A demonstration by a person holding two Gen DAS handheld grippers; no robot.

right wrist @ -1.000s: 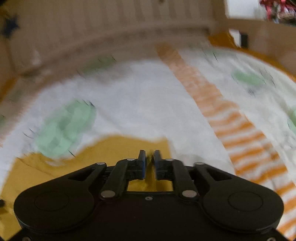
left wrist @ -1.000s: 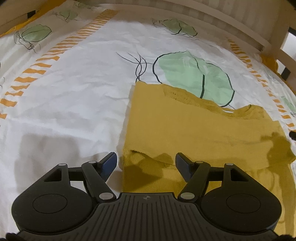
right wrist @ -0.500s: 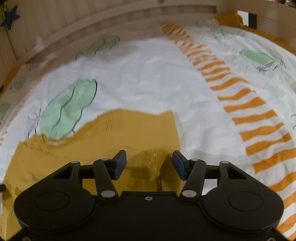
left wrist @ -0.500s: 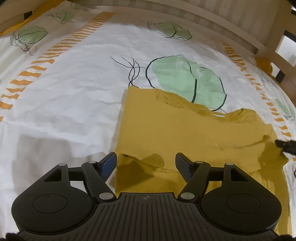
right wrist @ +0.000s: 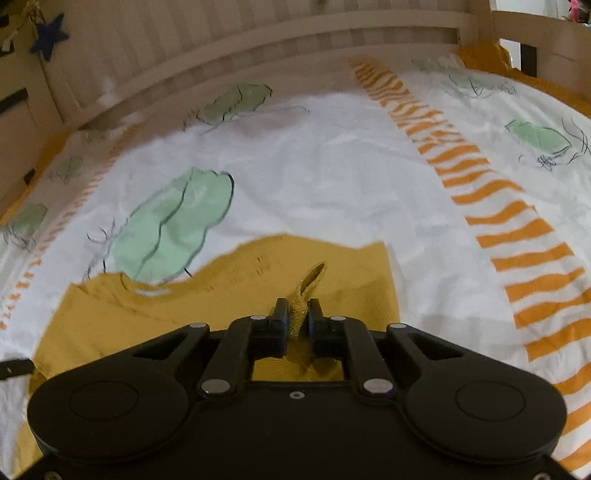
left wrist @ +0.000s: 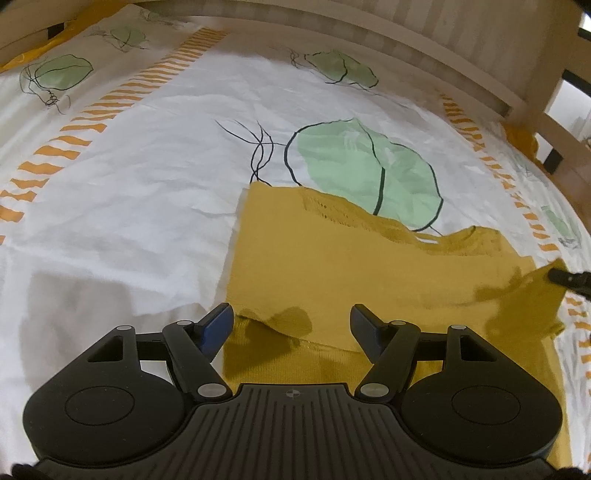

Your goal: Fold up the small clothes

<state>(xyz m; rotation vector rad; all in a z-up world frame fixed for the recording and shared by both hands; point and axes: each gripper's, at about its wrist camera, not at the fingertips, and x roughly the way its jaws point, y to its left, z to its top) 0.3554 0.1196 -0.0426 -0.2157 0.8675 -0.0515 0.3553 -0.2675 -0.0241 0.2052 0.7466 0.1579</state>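
Mustard knit top [left wrist: 332, 273] lies on the bed [left wrist: 147, 206]; my right gripper [right wrist: 297, 314] is closing, fingers pinching its edge, while my left gripper [left wrist: 291, 325] hangs spread above the near hem.

The little knit top [left wrist: 332, 266] is a mustard yellow all over, with a row of tiny openwork holes near its far edge and a bit of a glittery sheen where the fabric is pinched up [right wrist: 301, 295]. The bedsheet [left wrist: 129, 192] under it is white, printed with pale green leaf blobs outlined in thin black scribbly lines, plus bands of short orange dashes. Bed frame [left wrist: 443, 44] is light beige wood. The left gripper [left wrist: 291, 326] is black with blue pads; the right gripper [right wrist: 296, 317] is black too. There's a dark blue star [right wrist: 50, 35] hanging off to the side.
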